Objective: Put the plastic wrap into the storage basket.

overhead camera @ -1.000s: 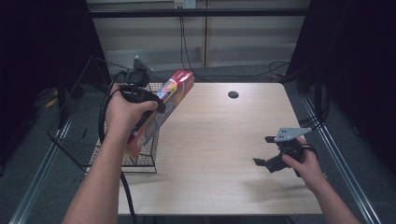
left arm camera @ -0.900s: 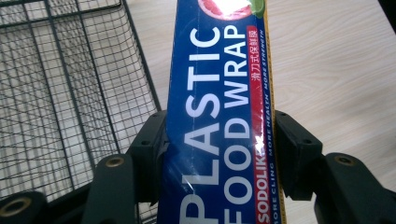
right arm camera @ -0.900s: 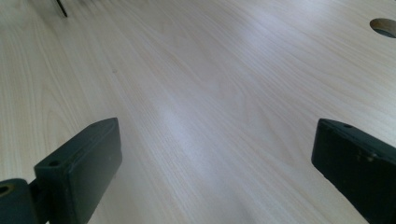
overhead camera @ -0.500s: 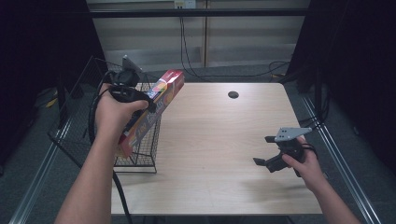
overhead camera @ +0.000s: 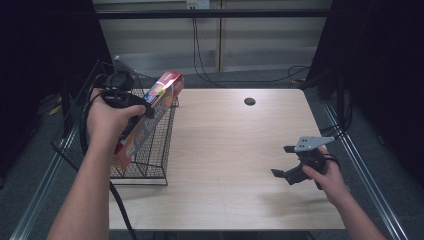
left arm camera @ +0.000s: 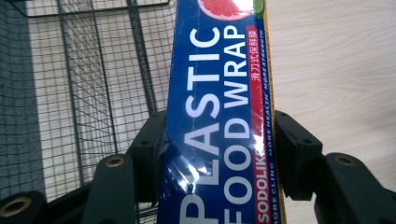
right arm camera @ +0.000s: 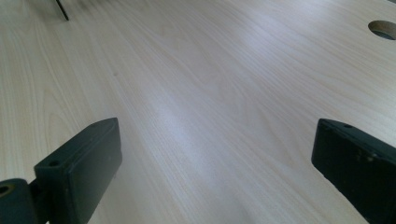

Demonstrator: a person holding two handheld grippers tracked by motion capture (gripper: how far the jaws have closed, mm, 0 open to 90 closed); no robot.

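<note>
A long box of plastic food wrap, blue and red, hangs tilted over the black wire basket at the table's left edge. My left gripper is shut on the box; in the left gripper view the box fills the gap between both pads, with the basket mesh behind and to the left. My right gripper rests low over the wooden table at the right, open, with only bare wood between its fingers.
A round cable hole sits near the table's far edge, also seen as a hole in the right gripper view. Cables trail behind the table. Dark curtains flank both sides, and metal rails run along the floor.
My left hand has carried the box leftward, from over the table's edge to above the wire basket. The right gripper has stayed put.
</note>
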